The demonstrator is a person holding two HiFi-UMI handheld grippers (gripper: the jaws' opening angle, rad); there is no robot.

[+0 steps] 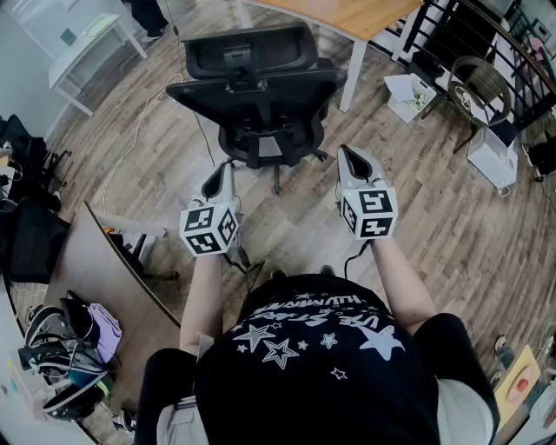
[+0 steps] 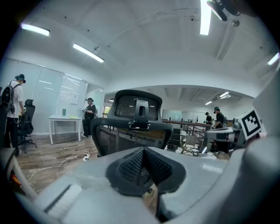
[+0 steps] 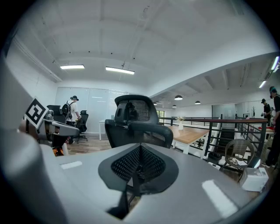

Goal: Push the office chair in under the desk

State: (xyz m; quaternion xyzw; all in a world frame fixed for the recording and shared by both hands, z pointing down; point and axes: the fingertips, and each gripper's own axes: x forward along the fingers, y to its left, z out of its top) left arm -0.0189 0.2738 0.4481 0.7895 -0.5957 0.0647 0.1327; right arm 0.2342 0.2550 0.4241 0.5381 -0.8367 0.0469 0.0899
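A black mesh office chair [image 1: 257, 87] stands on the wood floor with its back toward me, a short way out from the wooden desk [image 1: 347, 16] at the top of the head view. The chair [image 2: 133, 122] fills the middle of the left gripper view, and the chair [image 3: 138, 122] also shows in the right gripper view with the desk [image 3: 189, 134] to its right. My left gripper [image 1: 228, 167] is shut and empty, just short of the chair's back on the left. On the other side my right gripper [image 1: 349, 153] is shut and empty too, apart from the chair.
A white table [image 1: 82, 43] stands at the far left. A cable [image 1: 139, 139] runs across the floor left of the chair. A tilted board [image 1: 109, 261] and bags [image 1: 69, 339] lie at my left. A wicker chair [image 1: 478, 87], boxes and a black railing [image 1: 499, 43] are at right.
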